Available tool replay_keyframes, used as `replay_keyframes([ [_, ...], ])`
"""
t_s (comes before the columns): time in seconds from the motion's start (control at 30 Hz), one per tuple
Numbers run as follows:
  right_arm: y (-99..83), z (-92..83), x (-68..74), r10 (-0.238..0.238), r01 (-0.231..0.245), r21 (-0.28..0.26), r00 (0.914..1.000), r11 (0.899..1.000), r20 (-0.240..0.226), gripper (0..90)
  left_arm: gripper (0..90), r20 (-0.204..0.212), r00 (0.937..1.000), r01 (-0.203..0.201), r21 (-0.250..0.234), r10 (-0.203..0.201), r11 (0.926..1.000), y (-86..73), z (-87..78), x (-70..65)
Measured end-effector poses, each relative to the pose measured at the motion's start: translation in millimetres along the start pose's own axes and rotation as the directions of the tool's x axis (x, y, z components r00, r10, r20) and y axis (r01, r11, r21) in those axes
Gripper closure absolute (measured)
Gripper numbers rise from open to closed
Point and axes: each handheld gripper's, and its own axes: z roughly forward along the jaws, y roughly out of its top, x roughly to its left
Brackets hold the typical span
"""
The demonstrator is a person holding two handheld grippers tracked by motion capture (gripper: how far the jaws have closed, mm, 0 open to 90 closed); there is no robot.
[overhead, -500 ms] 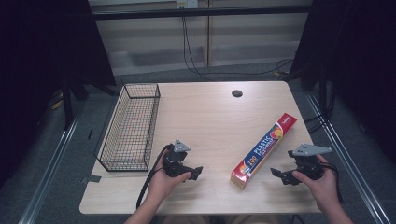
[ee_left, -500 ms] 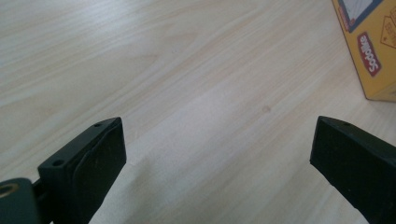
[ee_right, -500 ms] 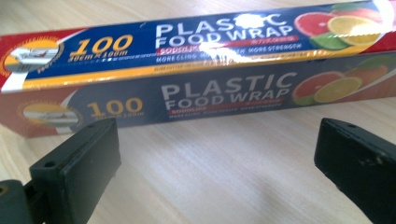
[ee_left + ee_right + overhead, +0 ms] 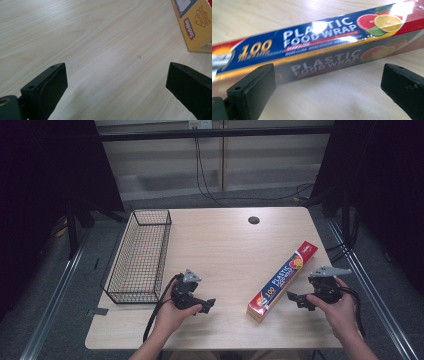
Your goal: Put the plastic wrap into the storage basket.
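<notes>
The high view looks down from the near side; both claw views skim the bench (image 4: 225, 250) closely, sharing the plastic wrap box (image 4: 317, 35).

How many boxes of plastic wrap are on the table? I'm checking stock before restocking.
1. The plastic food wrap box lies flat and diagonal on the table's right half, just ahead of the open right gripper. The wire basket at the left looks empty.

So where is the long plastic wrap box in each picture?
High view: the plastic wrap box lies slantwise at the table's right, beside the right tongs.
Left gripper view: its yellow end sits in the top right corner.
Right gripper view: it stretches across the top.
Shared landmark: the pale wooden table.
</notes>
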Motion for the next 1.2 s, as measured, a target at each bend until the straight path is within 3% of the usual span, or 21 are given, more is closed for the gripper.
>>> replay_keyframes([
  [0.07,7.0,2.7,1.2,0.046,-0.046,0.01,0.9989,0.999,0.005,0.0,3.6,0.007,1.0,0.002,-0.006,-0.001,1.0,-0.2,0.0,0.6],
  [0.13,10.5,3.5,2.2,0.054,-0.055,0.012,0.9983,0.998,0.023,0.0,3.6,0.007,1.0,0.004,0.002,-0.004,1.0,-0.3,-0.5,1.4],
  [0.17,18.5,4.9,3.2,0.074,-0.075,0.012,0.9952,0.997,0.063,0.0,3.6,0.01,0.9999,0.009,0.005,-0.009,0.9999,-0.8,0.8,0.9],
  [0.23,26.4,6.8,3.1,0.103,-0.104,0.011,0.9909,0.995,0.087,0.0,3.6,0.01,0.9999,0.003,0.007,-0.003,1.0,-0.8,1.2,0.8],
  [0.53,47.8,20.1,15.0,0.109,-0.121,0.054,0.9772,0.991,0.182,0.7,3.6,0.024,0.9997,-0.003,0.022,0.002,0.9997,-1.4,4.5,-3.2],
  [0.6,49.7,24.1,18.3,0.113,-0.129,0.06,0.9706,0.99,0.212,1.6,3.6,0.022,0.9997,-0.014,0.027,0.014,0.9995,-1.5,4.9,-3.0],
  [0.8,51.8,32.5,21.0,0.151,-0.169,0.059,0.96,0.984,0.236,2.4,3.6,-0.008,0.9991,-0.041,0.036,0.042,0.9985,-1.5,4.1,-5.0],
  [0.93,55.0,38.4,20.8,0.207,-0.226,0.046,0.943,0.973,0.261,2.8,3.6,0.008,0.9993,-0.037,0.036,0.037,0.9987,-1.3,5.3,-4.8],
  [1.03,56.8,40.7,22.3,0.213,-0.234,0.05,0.9412,0.971,0.262,2.6,3.6,0.006,0.9994,-0.035,0.036,0.034,0.9987,-1.3,4.9,-4.8],
  [1.13,58.2,44.2,24.5,0.243,-0.266,0.053,0.9319,0.962,0.269,2.8,3.8,0.006,0.9995,-0.03,0.032,0.029,0.999,-1.4,4.9,-5.3],
  [1.2,58.5,45.7,26.4,0.246,-0.27,0.059,0.9332,0.961,0.262,2.8,3.8,0.01,0.9991,-0.041,0.033,0.041,0.9986,-1.5,5.9,-4.6],
])
